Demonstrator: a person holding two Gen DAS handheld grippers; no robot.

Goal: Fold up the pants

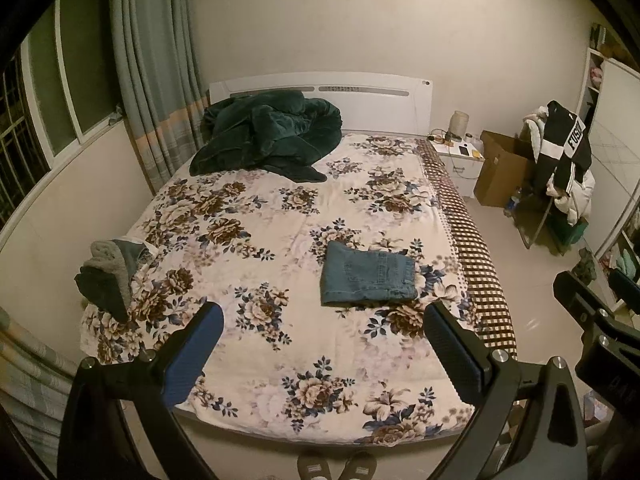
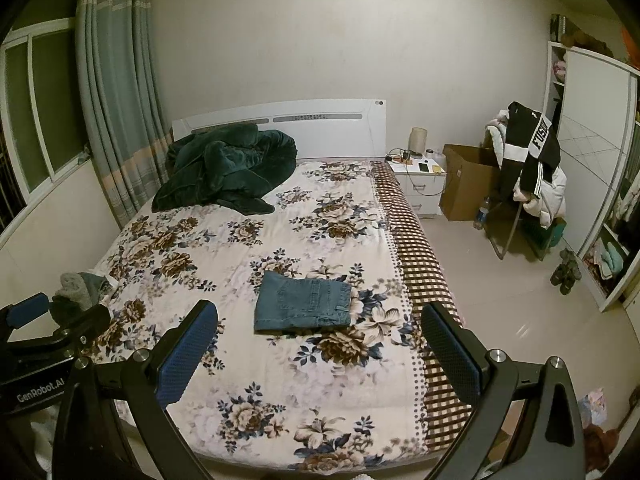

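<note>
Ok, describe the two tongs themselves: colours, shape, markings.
Both tongs are alike: the left and right have black angular fingers with silver bolts and blue textured pads. The right view shows white "GenRobot.AI" lettering on the left one's black body. No cables or sleeves visible.

**Colours and patterns we see**

We see the folded pants [image 1: 368,278] in faded blue denim, lying on a cream bedspread [image 1: 280,216] printed with brown and navy flowers. Along the bed's right side runs a brown-and-cream checked sheet [image 1: 476,256]. The bundled blanket [image 1: 268,136] near the white headboard [image 1: 372,100] is dark green (almost teal in this light). We note grey and dark green clothes [image 1: 110,276] heaped at the bed's left edge. The curtain [image 1: 156,76] is grey-green with a peach band. Both the left claw [image 1: 324,352] and the right claw [image 2: 320,352] are black with blue textured pads. The cardboard box [image 2: 468,184] is brown, and the jacket [image 2: 532,152] is black with white stripes and lettering.
</note>
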